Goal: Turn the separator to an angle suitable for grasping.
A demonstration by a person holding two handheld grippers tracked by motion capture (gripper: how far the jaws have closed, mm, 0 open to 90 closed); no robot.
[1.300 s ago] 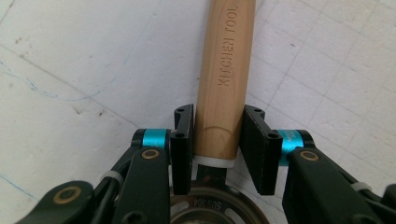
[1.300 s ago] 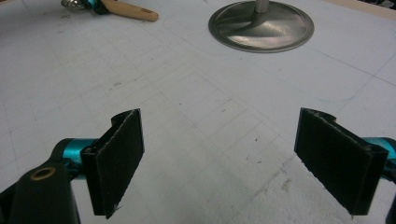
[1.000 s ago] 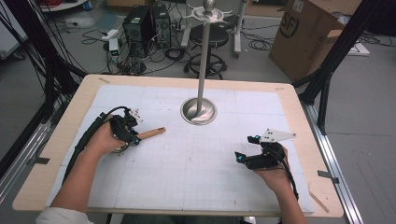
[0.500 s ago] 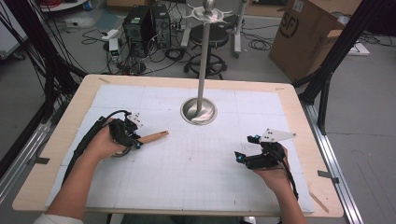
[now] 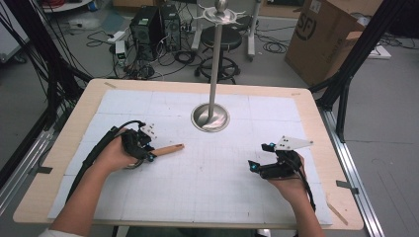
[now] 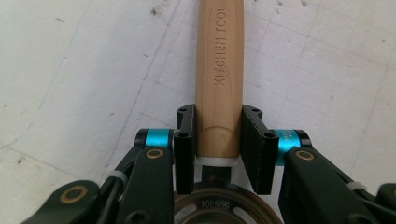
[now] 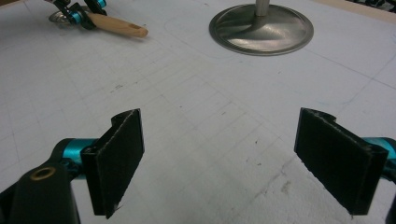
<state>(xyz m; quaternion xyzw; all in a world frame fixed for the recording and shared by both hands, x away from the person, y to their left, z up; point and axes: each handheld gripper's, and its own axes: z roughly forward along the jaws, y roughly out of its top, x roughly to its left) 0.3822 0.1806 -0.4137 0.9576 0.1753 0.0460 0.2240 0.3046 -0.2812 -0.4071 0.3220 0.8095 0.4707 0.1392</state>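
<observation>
A white gridded sheet (image 5: 207,187) is covering a pale wooden table (image 5: 316,123), scuffed and speckled up close. Nearest the person, the right gripper (image 5: 261,157) is hovering low with its flat black jaws spread wide and gripping nothing. On the left side, the left gripper (image 5: 146,148) is pinching a smooth, rounded wooden handle (image 6: 218,74) stamped "KITCHEN TOOL", which is lying on the sheet. Farther back, a shiny metal stand (image 5: 211,117) is rising from a round dished base.
</observation>
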